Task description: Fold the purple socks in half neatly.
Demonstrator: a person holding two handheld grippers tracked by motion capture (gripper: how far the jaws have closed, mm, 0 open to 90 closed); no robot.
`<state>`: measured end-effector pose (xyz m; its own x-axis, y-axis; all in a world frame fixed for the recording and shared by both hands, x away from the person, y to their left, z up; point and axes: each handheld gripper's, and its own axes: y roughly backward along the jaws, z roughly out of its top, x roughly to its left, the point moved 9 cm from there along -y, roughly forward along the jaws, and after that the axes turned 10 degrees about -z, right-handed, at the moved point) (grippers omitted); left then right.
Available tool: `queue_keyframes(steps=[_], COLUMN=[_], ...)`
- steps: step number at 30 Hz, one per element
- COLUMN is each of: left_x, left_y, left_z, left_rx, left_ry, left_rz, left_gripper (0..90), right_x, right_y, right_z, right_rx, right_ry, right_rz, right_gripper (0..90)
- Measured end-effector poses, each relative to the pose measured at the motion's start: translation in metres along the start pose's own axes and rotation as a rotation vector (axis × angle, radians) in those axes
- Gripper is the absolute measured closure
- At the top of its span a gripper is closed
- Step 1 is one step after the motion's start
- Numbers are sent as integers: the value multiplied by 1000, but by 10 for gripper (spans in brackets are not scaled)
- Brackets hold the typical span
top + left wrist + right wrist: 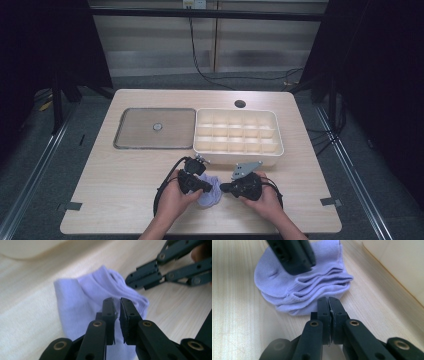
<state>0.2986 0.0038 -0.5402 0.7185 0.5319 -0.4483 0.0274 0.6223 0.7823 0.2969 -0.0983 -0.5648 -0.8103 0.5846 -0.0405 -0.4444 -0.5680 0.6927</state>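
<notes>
Overhead camera; two close gripper-mounted views

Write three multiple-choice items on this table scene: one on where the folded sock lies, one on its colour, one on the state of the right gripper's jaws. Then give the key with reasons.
1. Where does the sock lie?
A. in the compartment tray
B. on the table between the two grippers
C. on the flat lid

2. What colour is the sock?
A. red
B. black
C. pale lilac

3. How do the right gripper jaws stand?
A. shut, nothing between them
B. wide open
C. clamped on the tray rim

Key: B, the high view shows it on the table between the left gripper and the right one, in front of the compartment tray. C, both gripper views show pale lilac cloth. A, the right gripper view shows the pads together just short of the sock.
</notes>
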Motion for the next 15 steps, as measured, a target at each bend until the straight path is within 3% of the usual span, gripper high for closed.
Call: queue_keyframes(steps=[8, 15], left_x=[2, 1], left_y=[-6, 6], left_z=[-6, -2], left_rx=[8, -20], left_ry=[9, 14], left_rz=[-2, -13], left_gripper=[833, 803], right_x=[0, 0], right_y=[0, 0], right_z=[0, 0], right_rx=[1, -1], right_ry=[1, -1], right_rz=[0, 1], right_gripper=[882, 883])
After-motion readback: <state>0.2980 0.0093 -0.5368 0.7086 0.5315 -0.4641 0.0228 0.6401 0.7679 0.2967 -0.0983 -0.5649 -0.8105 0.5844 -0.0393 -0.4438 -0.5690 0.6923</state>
